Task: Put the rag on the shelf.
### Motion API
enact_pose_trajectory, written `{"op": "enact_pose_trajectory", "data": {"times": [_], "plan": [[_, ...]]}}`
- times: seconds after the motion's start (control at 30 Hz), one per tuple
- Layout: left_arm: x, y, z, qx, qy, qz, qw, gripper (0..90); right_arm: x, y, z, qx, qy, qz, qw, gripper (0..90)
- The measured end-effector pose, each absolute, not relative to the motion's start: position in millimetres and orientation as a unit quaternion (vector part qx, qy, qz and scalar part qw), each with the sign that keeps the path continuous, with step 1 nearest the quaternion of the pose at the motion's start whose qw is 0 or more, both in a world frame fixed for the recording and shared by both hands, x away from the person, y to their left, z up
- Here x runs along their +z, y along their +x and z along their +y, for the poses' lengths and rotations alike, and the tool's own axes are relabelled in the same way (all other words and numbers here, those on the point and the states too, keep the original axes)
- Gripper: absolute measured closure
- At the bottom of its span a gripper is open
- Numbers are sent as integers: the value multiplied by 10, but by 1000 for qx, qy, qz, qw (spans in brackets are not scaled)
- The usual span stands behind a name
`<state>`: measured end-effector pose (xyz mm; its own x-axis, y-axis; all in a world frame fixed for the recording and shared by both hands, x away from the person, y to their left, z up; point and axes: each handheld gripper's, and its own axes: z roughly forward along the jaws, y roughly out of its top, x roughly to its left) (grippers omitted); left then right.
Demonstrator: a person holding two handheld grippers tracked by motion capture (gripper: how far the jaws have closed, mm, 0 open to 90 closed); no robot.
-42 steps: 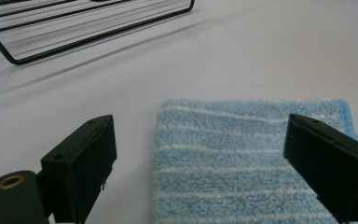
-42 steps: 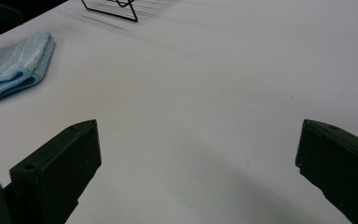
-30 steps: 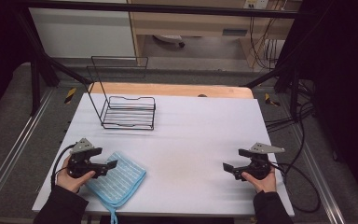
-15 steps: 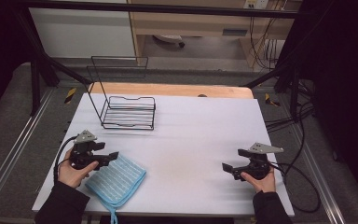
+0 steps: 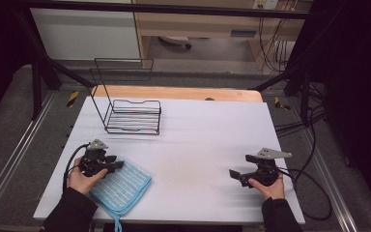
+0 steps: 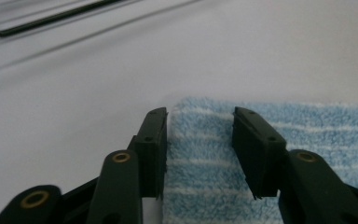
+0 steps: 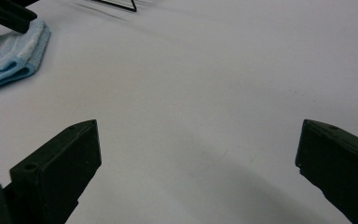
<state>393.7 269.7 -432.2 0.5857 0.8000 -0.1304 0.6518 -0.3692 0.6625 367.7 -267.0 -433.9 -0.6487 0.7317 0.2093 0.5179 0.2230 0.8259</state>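
Now the left gripper (image 6: 200, 154), jaws just closing, half-open, straddles the corner of the blue striped terry cloth (image 5: 121, 186) at the table's (image 5: 207, 145) near-left edge; gripping only one layer, it could slip free.

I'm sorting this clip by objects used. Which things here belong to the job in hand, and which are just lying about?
In the job:
- blue cloth, its corner between the jaws of the left claw, which have just been closing
- left claw

Lying about:
- black wire rack, far side of the table
- right claw, open over bare white table
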Motion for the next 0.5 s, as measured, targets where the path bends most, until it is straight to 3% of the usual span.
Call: {"op": "enact_pose_trajectory", "data": {"times": [0.4, 0.5], "plan": [[-4354, 3940, 2676, 102, 832, 440, 321, 666, -4340, 3678, -2647, 474, 401, 776, 110, 9], [-4349, 3948, 2681, 97, 834, 439, 320, 757, -4340, 3676, -2639, 474, 402, 776, 110, 9]]}}
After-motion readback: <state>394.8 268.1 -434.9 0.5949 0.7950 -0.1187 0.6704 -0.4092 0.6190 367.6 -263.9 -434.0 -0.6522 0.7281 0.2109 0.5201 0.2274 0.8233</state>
